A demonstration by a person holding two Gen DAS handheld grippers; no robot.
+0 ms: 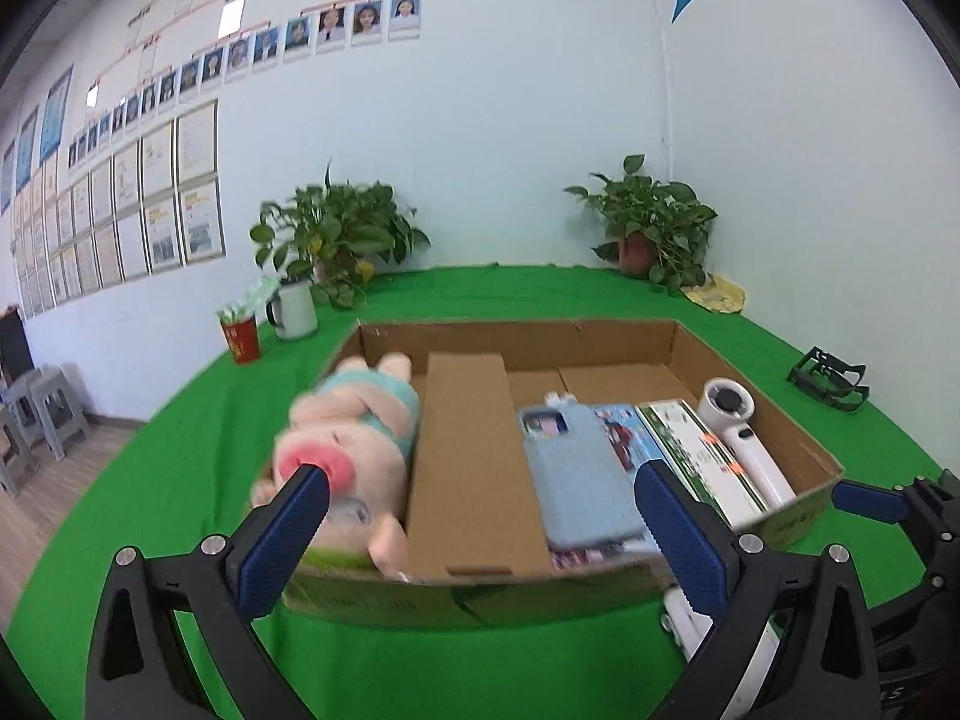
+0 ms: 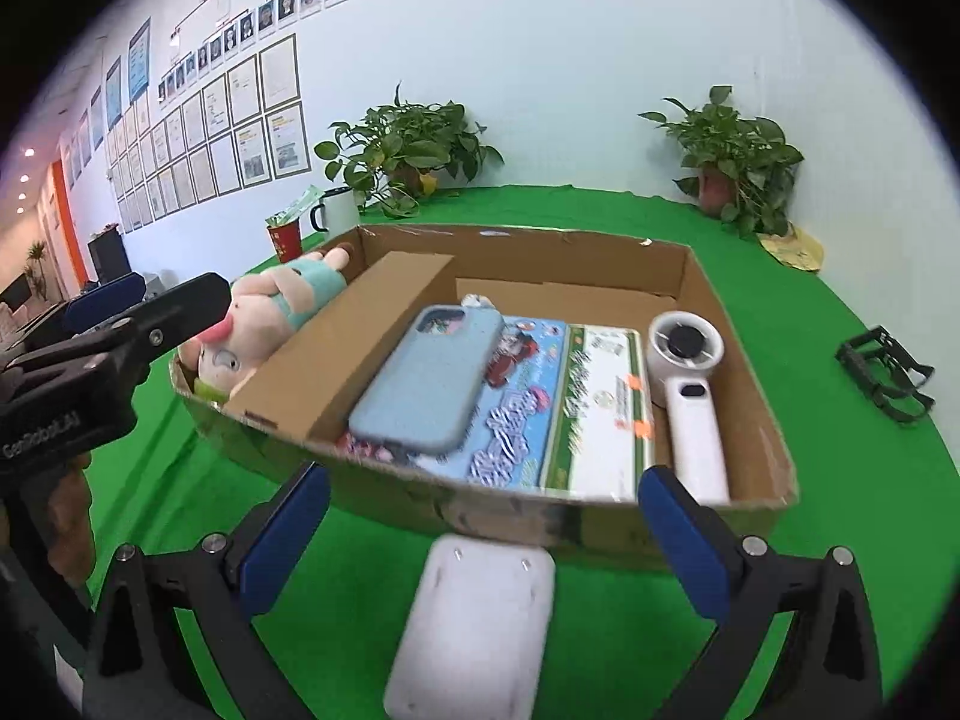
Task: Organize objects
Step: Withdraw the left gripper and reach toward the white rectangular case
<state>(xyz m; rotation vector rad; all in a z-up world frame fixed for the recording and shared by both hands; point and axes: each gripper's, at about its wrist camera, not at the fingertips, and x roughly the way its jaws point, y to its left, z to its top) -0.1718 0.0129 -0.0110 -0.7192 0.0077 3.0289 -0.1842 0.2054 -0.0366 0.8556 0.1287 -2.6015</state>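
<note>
Both grippers stand wide apart with nothing between the pads. The left gripper [image 1: 480, 531] sits low centre of the left wrist view and frames the near wall of the cardboard box [image 1: 600, 339]. The right gripper [image 2: 483, 531] is low centre of the right wrist view, just short of the box's near edge.

Box contents, left wrist view:
- plush pig [image 1: 354, 438] in the left compartment, lying on its side, snout toward the camera
- cardboard divider [image 1: 468, 456] running front to back just right of the pig
- blue phone case [image 1: 576, 480] on top of a colourful flat pack [image 1: 621, 438], mid right
- green and white carton [image 1: 702, 456] beside that
- white handheld fan [image 1: 744, 438] along the right wall

Outside the box: a white flat object [image 2: 474, 618] lies on the green cloth [image 2: 600, 228], just in front of the box and directly between the right gripper's fingers [image 2: 684, 540] in the right wrist view. Not touched. A black folded item [image 2: 888, 378] sits far right on the cloth, well apart from the box.

Step in hand, judged: between items, both hands empty, most things already packed. Likely next target is the white flat object. That calls for lowering the right gripper so the pads straddle its sides, closing, then lifting it over the near wall into free space. Free floor looks limited to the back of the right compartment. Risk: the object looks wide, so the pads may only just clear it.
</note>
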